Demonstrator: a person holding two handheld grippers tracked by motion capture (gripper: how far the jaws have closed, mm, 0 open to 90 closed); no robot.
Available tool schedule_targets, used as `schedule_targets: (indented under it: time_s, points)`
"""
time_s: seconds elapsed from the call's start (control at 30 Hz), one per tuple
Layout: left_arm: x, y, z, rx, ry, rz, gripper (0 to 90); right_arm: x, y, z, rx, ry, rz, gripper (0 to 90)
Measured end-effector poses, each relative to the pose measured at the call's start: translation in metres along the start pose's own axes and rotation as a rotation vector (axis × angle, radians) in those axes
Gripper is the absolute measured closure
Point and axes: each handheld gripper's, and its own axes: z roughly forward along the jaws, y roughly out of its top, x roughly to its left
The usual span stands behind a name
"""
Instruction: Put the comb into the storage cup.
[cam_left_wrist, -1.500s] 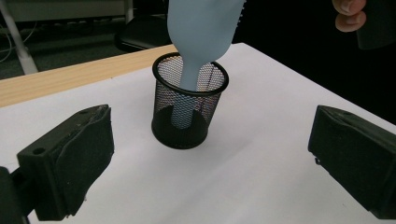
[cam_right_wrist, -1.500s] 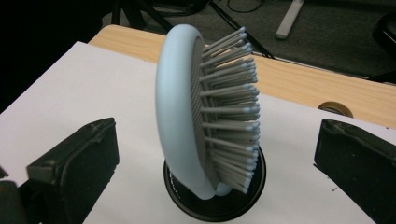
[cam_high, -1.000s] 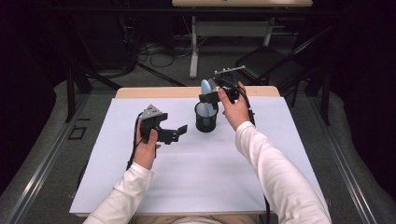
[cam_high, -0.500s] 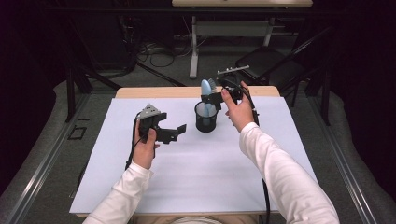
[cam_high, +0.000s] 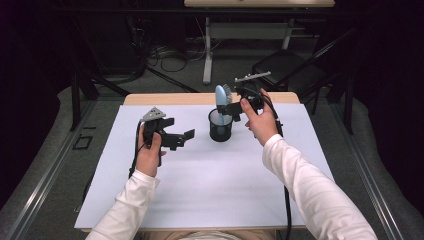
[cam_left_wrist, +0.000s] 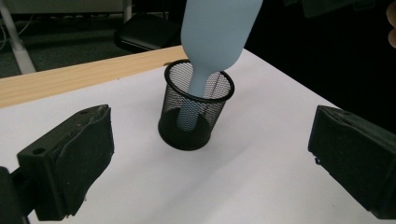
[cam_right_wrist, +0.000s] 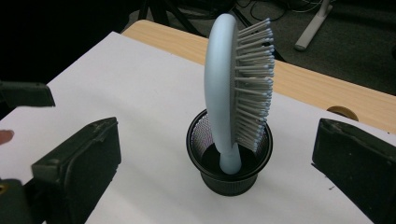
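Now the brush stands upright in the black mesh cup, handle down and bristle head up, well above the rim. The cup sits on the white sheet of the table, toward the far edge and between the two hands.

The right gripper is just beside the brush head in the high view. Its jaws are wide open, one on each side of the brush, and they touch nothing. The left gripper is near the cup on its other side, also with jaws wide open and holding nothing.

What can go wrong, I think, comes mostly from the shape of this pair. The brush is tall and top-heavy and the cup looks small and light, so a small push on the head may tip the cup over, brush and all. The right jaws are the closest danger: if they shift sideways while they are around the head, one pad can catch the bristles or the smooth back. The left jaws could also knock the cup wall if they go forward. If the cup rolls, it may go toward the wooden far edge.
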Motion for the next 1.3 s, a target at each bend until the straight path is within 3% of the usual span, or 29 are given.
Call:
schedule_targets:
  time_s: [0.4,0.67,1.13,1.3]
  points:
    - [0.015,0.006,-0.02,-0.019,0.027,-0.051,0.5,0.017,-0.014,-0.004,0.005,0.044,-0.05,0.8]
    - [0.015,0.008,-0.029,-0.011,0.023,-0.045,0.5,0.023,-0.029,-0.011,0.003,0.07,-0.072,0.8]
    - [0.012,0.011,-0.034,0.01,-0.001,-0.023,0.5,0.026,-0.063,-0.025,-0.048,0.128,-0.087,1.6]
    - [0.011,0.009,-0.033,0.019,-0.006,-0.028,0.6,0.028,-0.073,-0.028,-0.066,0.119,-0.101,1.8]
